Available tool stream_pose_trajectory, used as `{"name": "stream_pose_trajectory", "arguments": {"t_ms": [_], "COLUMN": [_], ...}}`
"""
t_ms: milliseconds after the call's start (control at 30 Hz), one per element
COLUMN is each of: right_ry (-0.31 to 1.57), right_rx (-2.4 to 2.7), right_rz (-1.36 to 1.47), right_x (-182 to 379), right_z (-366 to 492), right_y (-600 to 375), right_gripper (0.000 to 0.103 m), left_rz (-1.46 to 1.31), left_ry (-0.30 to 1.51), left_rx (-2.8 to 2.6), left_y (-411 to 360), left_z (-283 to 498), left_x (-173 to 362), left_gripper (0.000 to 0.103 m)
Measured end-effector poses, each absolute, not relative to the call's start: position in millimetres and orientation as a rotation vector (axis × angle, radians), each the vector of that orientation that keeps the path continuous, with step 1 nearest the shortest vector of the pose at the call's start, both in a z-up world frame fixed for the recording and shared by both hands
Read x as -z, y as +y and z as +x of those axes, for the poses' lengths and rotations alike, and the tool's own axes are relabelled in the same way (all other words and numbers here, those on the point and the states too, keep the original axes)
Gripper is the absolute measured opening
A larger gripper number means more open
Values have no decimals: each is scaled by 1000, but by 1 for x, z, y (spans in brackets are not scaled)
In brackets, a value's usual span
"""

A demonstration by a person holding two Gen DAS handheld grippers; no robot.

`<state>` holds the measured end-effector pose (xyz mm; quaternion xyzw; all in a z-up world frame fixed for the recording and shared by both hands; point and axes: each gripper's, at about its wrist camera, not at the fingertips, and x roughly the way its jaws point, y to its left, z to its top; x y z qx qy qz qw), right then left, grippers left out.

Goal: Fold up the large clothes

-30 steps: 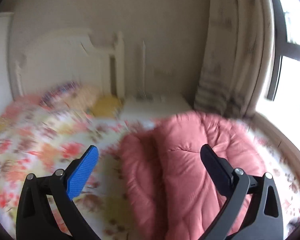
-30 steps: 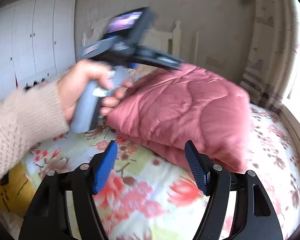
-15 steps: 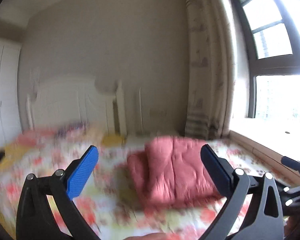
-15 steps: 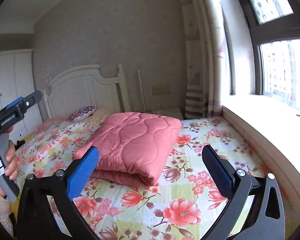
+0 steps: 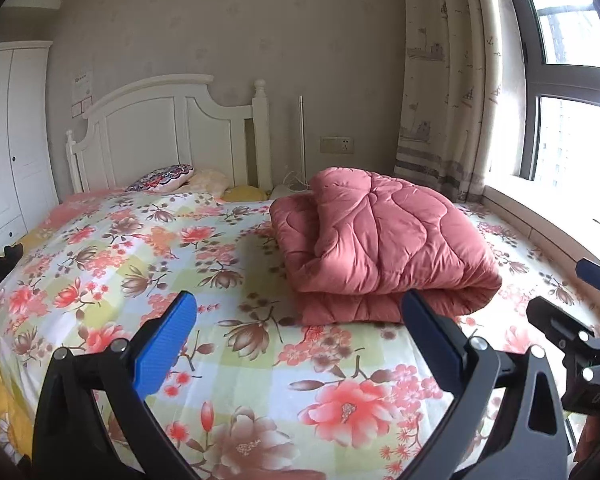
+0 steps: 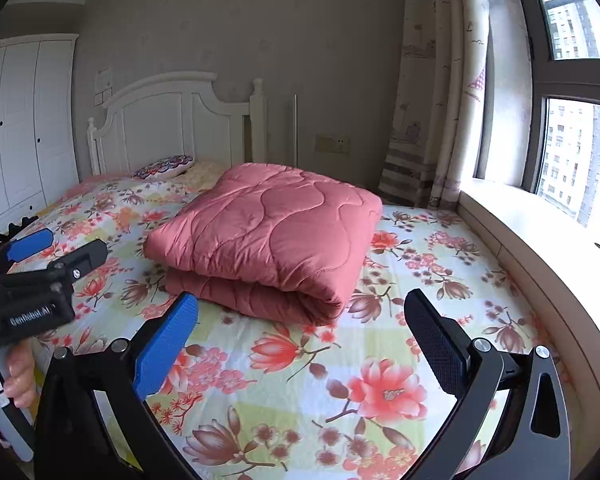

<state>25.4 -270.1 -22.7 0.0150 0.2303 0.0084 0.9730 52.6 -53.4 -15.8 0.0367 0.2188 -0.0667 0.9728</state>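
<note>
A pink quilted comforter [image 5: 384, 240] lies folded into a thick stack on the floral bed sheet [image 5: 148, 264], toward the window side of the bed. In the right wrist view the same comforter [image 6: 272, 236] sits straight ahead, its folded edge toward me. My left gripper [image 5: 298, 338] hangs open over the sheet in front of the comforter, nothing between its fingers. My right gripper [image 6: 300, 340] is also open and empty, short of the comforter. The left gripper [image 6: 40, 256] shows at the left edge of the right wrist view, held by a hand [image 6: 20, 376].
A white headboard [image 5: 160, 136] and small pillows [image 5: 168, 176] stand at the far end of the bed. A white wardrobe [image 6: 20, 128] is on the left. The curtain [image 5: 448, 80], window [image 6: 576, 152] and wide sill [image 6: 540, 240] run along the right side.
Both grippers have drawn back from the comforter, which now sits smaller and farther ahead. The right gripper's jaws have widened. The left gripper has left the comforter's top and sits at the left.
</note>
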Motion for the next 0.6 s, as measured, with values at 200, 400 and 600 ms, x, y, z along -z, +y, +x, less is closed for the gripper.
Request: {"name": "stream_pose_trajectory", "arguments": {"t_ms": [200,400,600], "right_ry": [467,465,467], "right_rx": [-38,-56,-66], "right_rz": [13,1,-2], "right_x": [24,24,25], "right_z": [24,22,21], "right_y": [-258,-250,-246], "right_gripper": [99,99,99], "left_rz": [79,76,72], "left_ry": [442,446,450], "left_rx": [115,100,94], "left_y": [-49,-45,-41], "left_z": [53,55,56], "left_x": [18,18,19], "left_gripper": [101,101,101]}}
